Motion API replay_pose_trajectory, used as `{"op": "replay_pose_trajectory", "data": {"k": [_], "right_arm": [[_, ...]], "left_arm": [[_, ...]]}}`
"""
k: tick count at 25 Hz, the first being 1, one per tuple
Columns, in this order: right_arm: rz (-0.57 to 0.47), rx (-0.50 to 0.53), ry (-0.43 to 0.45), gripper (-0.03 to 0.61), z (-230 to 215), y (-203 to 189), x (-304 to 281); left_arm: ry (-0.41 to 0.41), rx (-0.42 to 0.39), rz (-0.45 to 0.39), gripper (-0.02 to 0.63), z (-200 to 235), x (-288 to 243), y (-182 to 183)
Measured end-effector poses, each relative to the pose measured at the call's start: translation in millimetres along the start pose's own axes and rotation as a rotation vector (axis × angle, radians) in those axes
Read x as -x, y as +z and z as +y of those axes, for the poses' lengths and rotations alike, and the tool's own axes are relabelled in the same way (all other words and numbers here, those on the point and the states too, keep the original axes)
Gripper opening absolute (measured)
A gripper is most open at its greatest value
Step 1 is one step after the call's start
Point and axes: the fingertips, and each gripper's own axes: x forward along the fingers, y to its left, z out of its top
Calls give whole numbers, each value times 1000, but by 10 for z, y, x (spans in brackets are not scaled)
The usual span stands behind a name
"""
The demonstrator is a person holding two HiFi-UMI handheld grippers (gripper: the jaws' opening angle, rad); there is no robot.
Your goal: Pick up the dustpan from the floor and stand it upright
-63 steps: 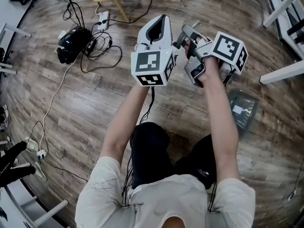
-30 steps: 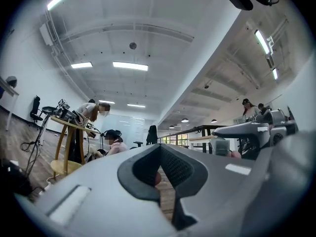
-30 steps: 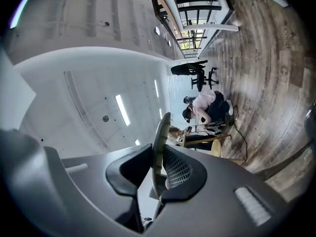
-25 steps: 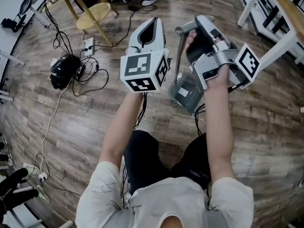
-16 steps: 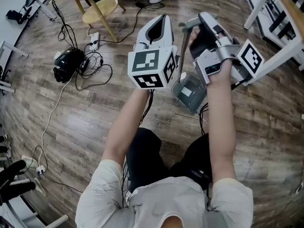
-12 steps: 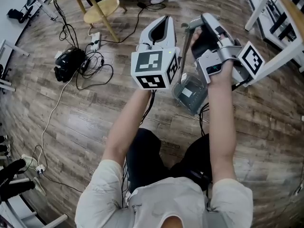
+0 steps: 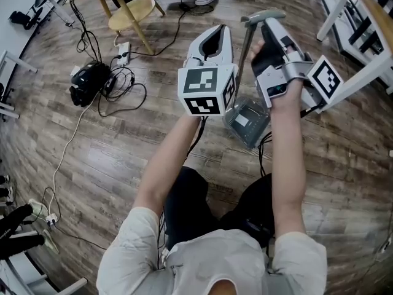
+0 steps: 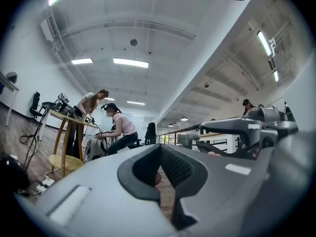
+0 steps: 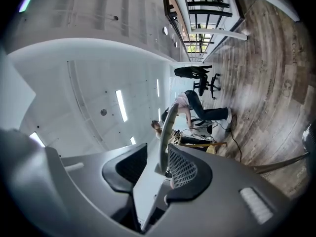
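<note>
Cables (image 7: 116, 78) and a yellow stool (image 7: 130, 9) sit on grey wood-plank flooring (image 7: 110, 171).

**Open-plan tech lab / workshop hall**

Big indoor hall, lab-type workspace w/ an office corner. Wood-look plank floor (image 7: 92, 165) w/ loose cables (image 7: 69, 131) trailing over it to a white power strip (image 7: 123, 53) & a black device (image 7: 86, 82) (type unclear) near the floor's left edge. Round wooden stool (image 7: 130, 8) at the top edge, white bench frames (image 7: 362, 35) along the right edge. Left gripper view: high white ceiling (image 8: 148, 23) w/ strip lights (image 8: 130, 62), a seated person (image 8: 121, 127) & a standing one (image 8: 94, 100) at a tall wooden bench (image 8: 61, 116) loaded w/ electronics & wires, a railing (image 8: 170, 132) behind. Right gripper view: black swivel office chairs (image 9: 196, 73).
</note>
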Motion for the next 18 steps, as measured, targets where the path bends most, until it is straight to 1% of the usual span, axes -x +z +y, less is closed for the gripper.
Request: {"op": "replay_pose_trajectory", "data": {"k": [3,5,6,8,9,11,13,16,18], "right_arm": [[-7,18,-27,137,-125,-72,-111],[-3,52,-47,135,-202,-119,-148],[4,82,-55,130,-231,-148,-153],[13,184,-73,90,-269,-205,-144],[5,261,-90,61,-287,-226,-124],[-18,453,-150,6,-348,-276,-58],[-14,667,-227,6,-439,-338,-13],[-2,1022,-324,6,-550,-375,-27],[-4,1212,-368,6,-617,-425,-25]], "left_arm": [[1,6,1,20,177,-35,-8],[2,9,0,20,257,-51,-9],[1,9,1,20,280,-53,-12],[1,11,5,20,312,-45,-31],[1,14,8,20,326,-31,-48],[0,15,12,20,362,22,-101],[-2,8,18,20,430,64,-166],[2,5,29,20,582,49,-242],[5,0,26,20,674,77,-281]]}}
